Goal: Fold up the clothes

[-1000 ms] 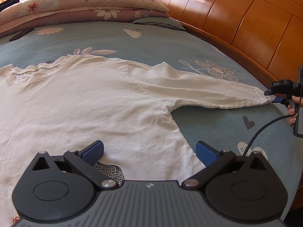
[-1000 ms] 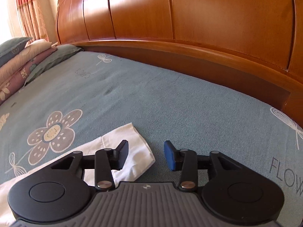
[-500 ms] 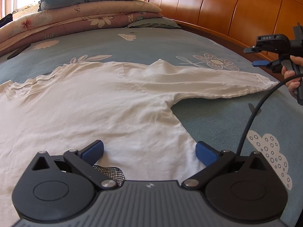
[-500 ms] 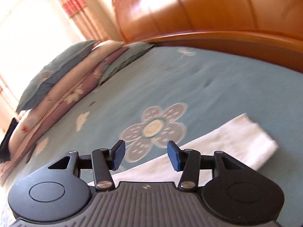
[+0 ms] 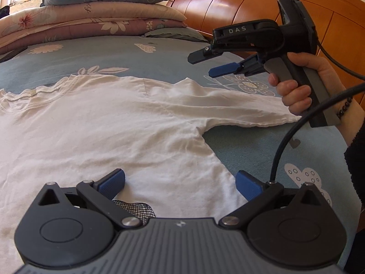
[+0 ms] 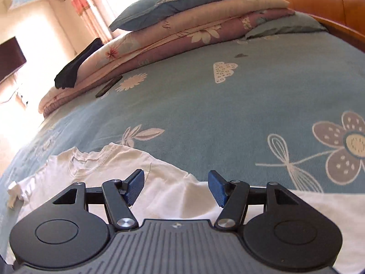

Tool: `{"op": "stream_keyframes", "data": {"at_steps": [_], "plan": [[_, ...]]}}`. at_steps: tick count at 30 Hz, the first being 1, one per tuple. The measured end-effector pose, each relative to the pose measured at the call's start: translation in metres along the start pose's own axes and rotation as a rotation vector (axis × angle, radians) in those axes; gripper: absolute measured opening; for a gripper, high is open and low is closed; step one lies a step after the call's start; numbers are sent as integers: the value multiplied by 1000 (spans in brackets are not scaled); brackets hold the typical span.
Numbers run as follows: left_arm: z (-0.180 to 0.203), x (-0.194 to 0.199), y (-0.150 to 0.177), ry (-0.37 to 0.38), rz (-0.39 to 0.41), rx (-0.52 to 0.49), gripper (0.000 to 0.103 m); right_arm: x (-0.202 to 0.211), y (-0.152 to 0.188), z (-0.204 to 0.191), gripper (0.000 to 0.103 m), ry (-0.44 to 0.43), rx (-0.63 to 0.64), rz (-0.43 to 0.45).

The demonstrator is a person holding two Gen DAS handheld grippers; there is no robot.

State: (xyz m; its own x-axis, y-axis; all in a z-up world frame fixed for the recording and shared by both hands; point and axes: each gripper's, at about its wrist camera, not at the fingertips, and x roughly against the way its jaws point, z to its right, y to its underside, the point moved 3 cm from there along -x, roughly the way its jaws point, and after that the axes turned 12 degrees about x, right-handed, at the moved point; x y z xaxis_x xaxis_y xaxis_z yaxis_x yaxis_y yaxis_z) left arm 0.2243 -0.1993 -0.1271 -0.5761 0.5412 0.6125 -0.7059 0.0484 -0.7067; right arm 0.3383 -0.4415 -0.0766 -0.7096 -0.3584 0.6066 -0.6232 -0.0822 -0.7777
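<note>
Now the right gripper (image 5: 206, 65), jaws opening and empty, has left the sleeve (image 5: 246, 111) near the bed's (image 6: 205, 105) headboard edge and swung above the shirt (image 5: 95, 132), probably for the shoulder, while the left gripper (image 5: 180, 181) hangs wide open over the hem.

**Sunlit bed, stacked bedding and a wooden headboard**

A blue-grey bedspread (image 6: 205, 96) printed with pale flowers, leaves and cloud shapes covers the bed. At its far end lies a pile of folded quilts (image 6: 173, 45) in cream and dusty pink with floral print, topped by a grey-blue pillow (image 6: 182, 2); a second, flatter pillow (image 6: 287, 26) lies at the foot of the pile, next to the polished wooden headboard (image 5: 239, 6). A dark garment (image 6: 75, 68) hangs over the quilts' end, and a slim dark object (image 6: 108, 86), too small to identify, rests on the bedspread beside them. Striped curtains (image 6: 84, 2) glow in strong window light.
</note>
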Motion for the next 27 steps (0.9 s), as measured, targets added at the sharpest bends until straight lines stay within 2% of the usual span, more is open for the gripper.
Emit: {"op": "stream_keyframes", "data": {"at_steps": [5, 6, 10, 14, 16, 18, 24, 27], "plan": [[0, -1, -2, 5, -12, -15, 102, 0, -8, 11, 67, 42, 162, 27], [0, -1, -1, 5, -15, -25, 102, -2, -3, 16, 67, 43, 191, 9], [0, -1, 1, 16, -8, -56, 102, -19, 20, 43, 66, 144, 273, -93], [0, -1, 2, 14, 1, -69, 102, -27, 39, 57, 65, 136, 286, -123], [1, -1, 2, 12, 2, -72, 102, -27, 42, 55, 54, 125, 310, -107], [1, -1, 2, 12, 3, -73, 102, -28, 40, 55, 4, 128, 288, -100], [0, 0, 2, 20, 7, -69, 102, -31, 37, 51, 0, 207, 307, -114], [0, 0, 2, 20, 7, -68, 102, -32, 37, 65, 0, 316, 259, -137]]}}
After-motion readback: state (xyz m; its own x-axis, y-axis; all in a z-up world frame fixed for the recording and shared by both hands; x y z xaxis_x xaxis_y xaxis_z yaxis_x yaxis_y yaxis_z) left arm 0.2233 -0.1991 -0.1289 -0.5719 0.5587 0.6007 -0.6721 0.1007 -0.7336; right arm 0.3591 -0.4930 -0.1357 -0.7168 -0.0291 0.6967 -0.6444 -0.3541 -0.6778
